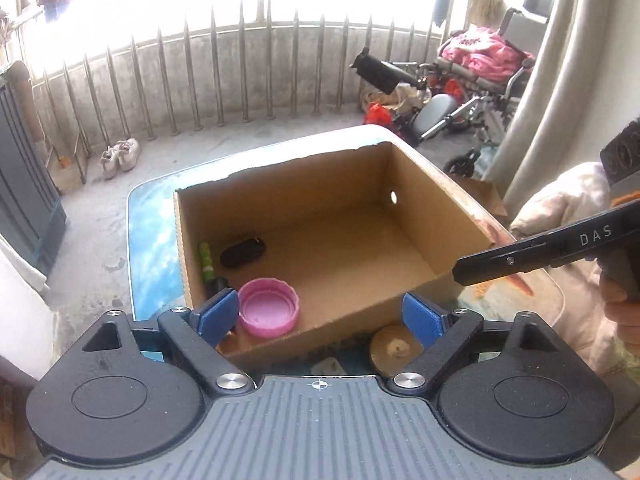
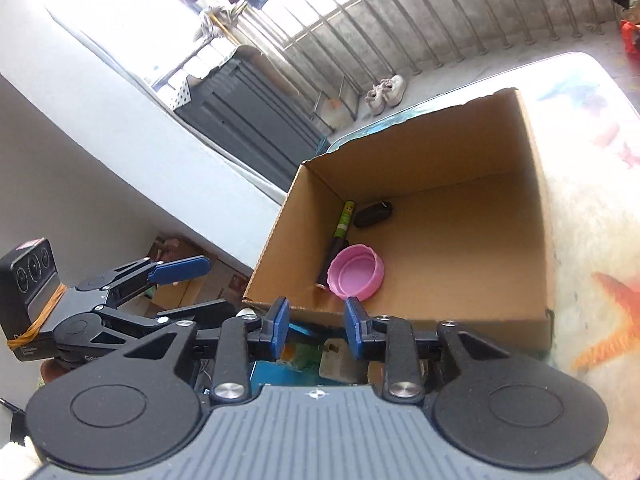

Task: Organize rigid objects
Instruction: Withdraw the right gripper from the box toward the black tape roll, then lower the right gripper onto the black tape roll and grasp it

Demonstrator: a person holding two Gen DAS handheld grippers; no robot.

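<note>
On the table (image 1: 140, 240), one cardboard box (image 1: 420, 216) holds one pink lid (image 1: 268, 308), one green tube (image 1: 205, 260) and one black object (image 1: 243, 253); both the left gripper (image 1: 320, 316) and the right gripper (image 2: 316, 328) are released.

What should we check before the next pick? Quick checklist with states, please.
1. Left tool empty: ok, blue pads wide apart, nothing between them.
2. Right tool empty: ok, pads apart and pressing on nothing.
3. Cardboard box open and upright on the table: ok.
4. Items already in the box: ok, pink lid, green tube and black object lie together at one end of the floor.
5. Items left outside the box: not ok, a round tan object and a small pale block sit on the table before the near wall.
6. Clearance between the two tools: cannot tell.
</note>
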